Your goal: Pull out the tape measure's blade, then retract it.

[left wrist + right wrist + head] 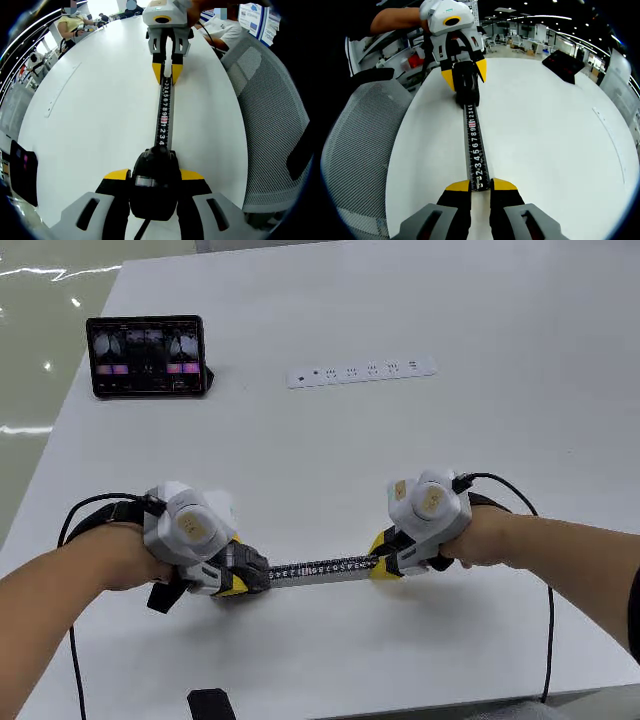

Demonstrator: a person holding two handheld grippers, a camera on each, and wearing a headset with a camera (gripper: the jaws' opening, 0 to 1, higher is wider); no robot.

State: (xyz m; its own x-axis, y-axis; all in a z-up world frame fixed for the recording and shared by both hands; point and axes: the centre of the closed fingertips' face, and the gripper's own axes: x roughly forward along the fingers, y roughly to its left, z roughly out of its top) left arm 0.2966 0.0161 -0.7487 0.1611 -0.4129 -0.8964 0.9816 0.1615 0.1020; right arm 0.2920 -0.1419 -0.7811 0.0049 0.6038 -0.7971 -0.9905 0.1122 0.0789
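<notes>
— Jaws first: what is the left gripper [155,176] doing?
— Its two yellow-tipped jaws are clamped on the tape measure [155,192], one on each side of the black body, which sits right between them.
— And the right gripper [480,186]?
— Narrow, pinched on the free end of the blade [474,145]. In the right gripper view the blade's tip lies in the slim gap between the jaw tips.
— So where does the blade run?
— Straight from the body in the left jaws across to the right jaws, numbers facing up, in a taut line. In the head view it spans the gap between the two grippers, low over the white table [420,310]. Whether it touches the top I cannot tell.
— Who holds the grippers?
— A person. Bare forearms [570,550] come in from both sides, and a black cable [545,580] loops off each gripper.
— Anything else around?
— A tablet [148,355] stands propped at the far left of the table with its screen lit. A white power strip [360,371] lies flat beyond the grippers, well apart from them. A grey mesh chair [270,125] stands beside the table edge.
</notes>
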